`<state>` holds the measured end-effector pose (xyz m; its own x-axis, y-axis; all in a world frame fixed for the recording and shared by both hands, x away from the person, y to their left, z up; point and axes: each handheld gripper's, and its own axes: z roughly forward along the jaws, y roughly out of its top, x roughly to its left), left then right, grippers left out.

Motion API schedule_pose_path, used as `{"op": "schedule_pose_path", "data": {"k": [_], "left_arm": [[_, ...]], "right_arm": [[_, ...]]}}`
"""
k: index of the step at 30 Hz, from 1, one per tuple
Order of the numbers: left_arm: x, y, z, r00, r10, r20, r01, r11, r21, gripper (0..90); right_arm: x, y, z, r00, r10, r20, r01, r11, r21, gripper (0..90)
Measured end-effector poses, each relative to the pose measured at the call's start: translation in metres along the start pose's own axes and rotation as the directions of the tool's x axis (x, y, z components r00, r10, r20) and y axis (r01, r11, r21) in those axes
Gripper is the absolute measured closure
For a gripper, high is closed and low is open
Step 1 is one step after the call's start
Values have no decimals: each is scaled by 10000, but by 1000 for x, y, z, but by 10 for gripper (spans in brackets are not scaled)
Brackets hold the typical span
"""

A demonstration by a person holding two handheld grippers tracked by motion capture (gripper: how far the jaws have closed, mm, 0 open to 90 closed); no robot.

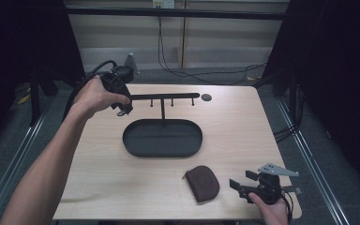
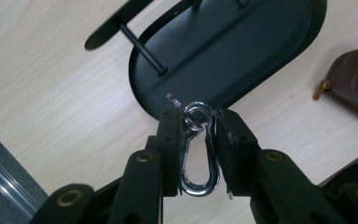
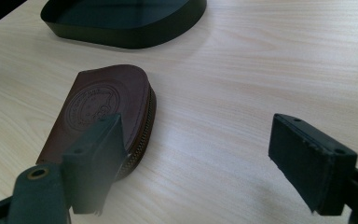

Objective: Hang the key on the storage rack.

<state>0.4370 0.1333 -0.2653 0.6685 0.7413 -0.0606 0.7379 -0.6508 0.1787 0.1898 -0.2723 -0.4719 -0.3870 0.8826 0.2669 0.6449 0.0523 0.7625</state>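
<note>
Silver carabiner (image 2: 196, 149) pinched in left claw (image 2: 196, 140); right claw (image 3: 205, 163) gapes wide beside brown pouch (image 3: 102, 112)

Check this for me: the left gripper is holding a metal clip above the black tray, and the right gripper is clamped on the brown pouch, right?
Not quite. The right gripper is open beside the brown pouch, as the right gripper view shows. The left gripper does hold the metal clip.

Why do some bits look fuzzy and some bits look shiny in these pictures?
In the right gripper view, the near jaw at bottom left is blurry because it sits close to the camera, while the brown pouch looks sharp. In the left gripper view, the metal clip glints with bright light. In the high view, the room's edges go dark and the table is lit.
</note>
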Motion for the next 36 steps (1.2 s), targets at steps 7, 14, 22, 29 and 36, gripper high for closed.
{"op": "schedule_pose_path", "data": {"k": [7, 14, 22, 29, 36], "left_arm": [[-4, 11, 1, 9999, 82, -67, -82, 9999, 68, 718], [4, 20, 7, 10000, 27, -37, -27, 10000, 85, 718], [9, 20, 11, 9991, -96, -423, 108, 9995, 299, 718], [12, 20, 12, 9982, -95, -595, 115, 9994, 339, 718], [17, 20, 14, 9969, -194, -764, 228, 9988, 438, 718]], "right_arm": [[0, 0, 0, 10000, -38, -39, 38, 10000, -7, 183], [0, 0, 0, 10000, -30, -78, 30, 10000, 10, 183], [1, 0, 1, 9999, -130, -92, 131, 9999, 87, 183], [1, 0, 1, 9999, -115, -110, 116, 9999, 85, 183], [1, 0, 1, 9999, -126, -114, 127, 9999, 91, 183]]}}
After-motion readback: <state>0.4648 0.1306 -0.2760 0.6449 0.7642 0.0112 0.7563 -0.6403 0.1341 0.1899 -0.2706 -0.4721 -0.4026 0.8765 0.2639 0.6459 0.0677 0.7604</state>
